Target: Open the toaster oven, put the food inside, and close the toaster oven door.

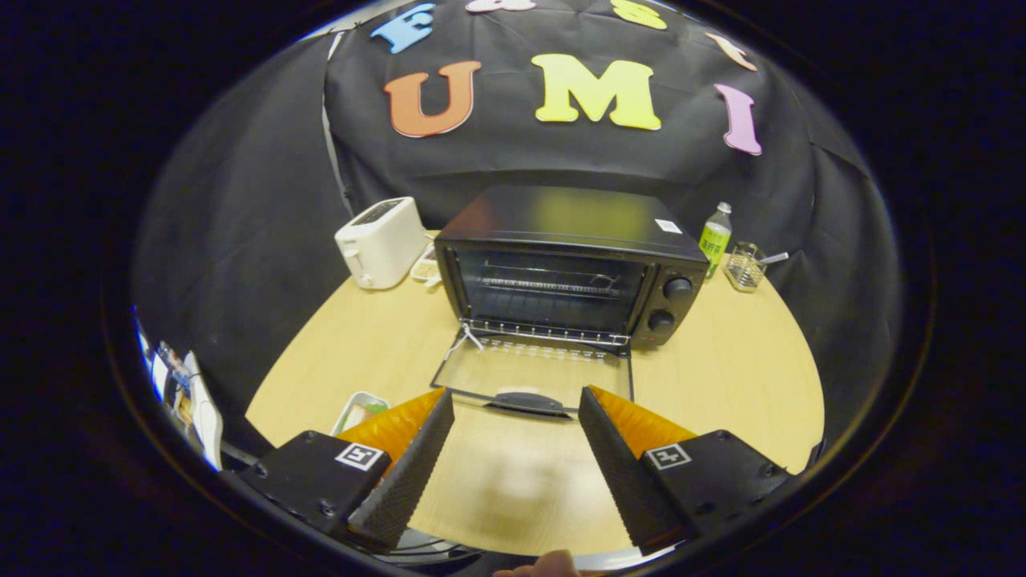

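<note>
Toaster oven point(561, 264) is set near the back edge of the wooden table point(737, 369), its glass door point(533, 373) folded flat toward the gripper point(515, 433), rack visible inside. The gripper's fingers are spread wide with nothing held, the door's handle just ahead. A white tray point(358, 410) lies by the left finger; a white toaster point(381, 242), bottle point(715, 238) and wire basket point(745, 267) are placed at the back.

toaster oven point(569, 256) mid-table point(737, 377), door point(533, 377) lying open before it, toaster point(381, 240) left, bottle point(715, 237) right

glossy toaster oven point(569, 216) (black metal), wooden table point(737, 369)
</note>
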